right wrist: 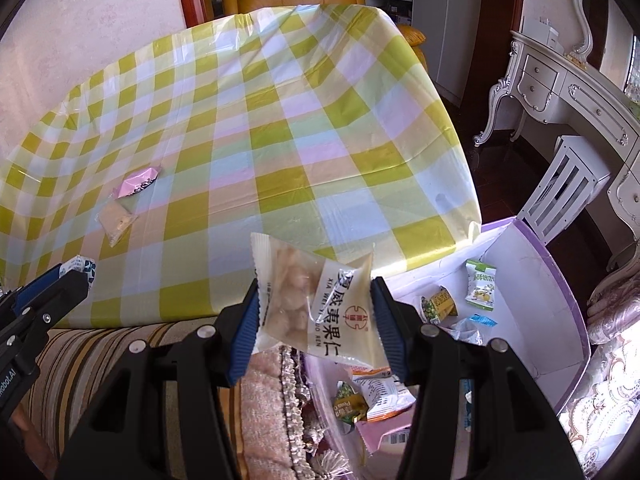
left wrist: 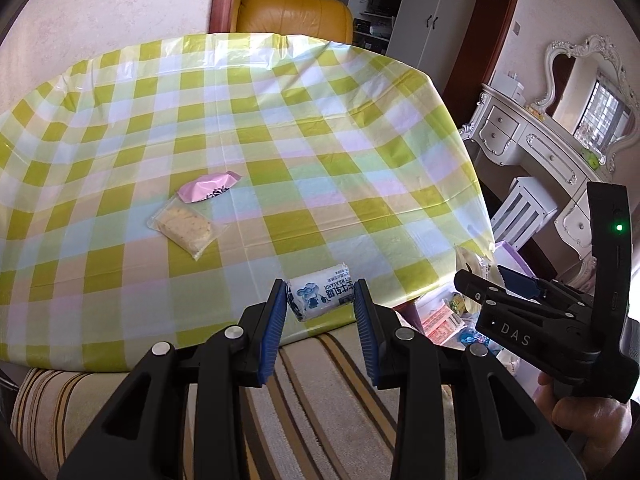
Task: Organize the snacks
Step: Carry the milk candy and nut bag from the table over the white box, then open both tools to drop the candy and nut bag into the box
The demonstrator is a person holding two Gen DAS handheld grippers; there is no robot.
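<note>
My left gripper (left wrist: 320, 300) is shut on a small white and blue milk candy packet (left wrist: 320, 296), lifted over the near edge of the checked table (left wrist: 280, 120). My right gripper (right wrist: 316, 312) is shut on a clear nut packet (right wrist: 316, 304) with red lettering, above the purple box (right wrist: 540, 280) that holds several snack packets. On the table lie a pink packet (left wrist: 208, 188) and a clear biscuit packet (left wrist: 186, 228), side by side; both also show in the right wrist view, the pink packet (right wrist: 138, 182) and biscuit packet (right wrist: 116, 224).
A striped cushion (left wrist: 320, 380) lies under the table's near edge. A yellow leather chair (left wrist: 292, 12) stands behind the table. At the right are a white dresser with mirror (left wrist: 540, 140) and a white stool (right wrist: 568, 184). The right gripper's body (left wrist: 540, 320) and a hand (left wrist: 588, 412) are close beside my left one.
</note>
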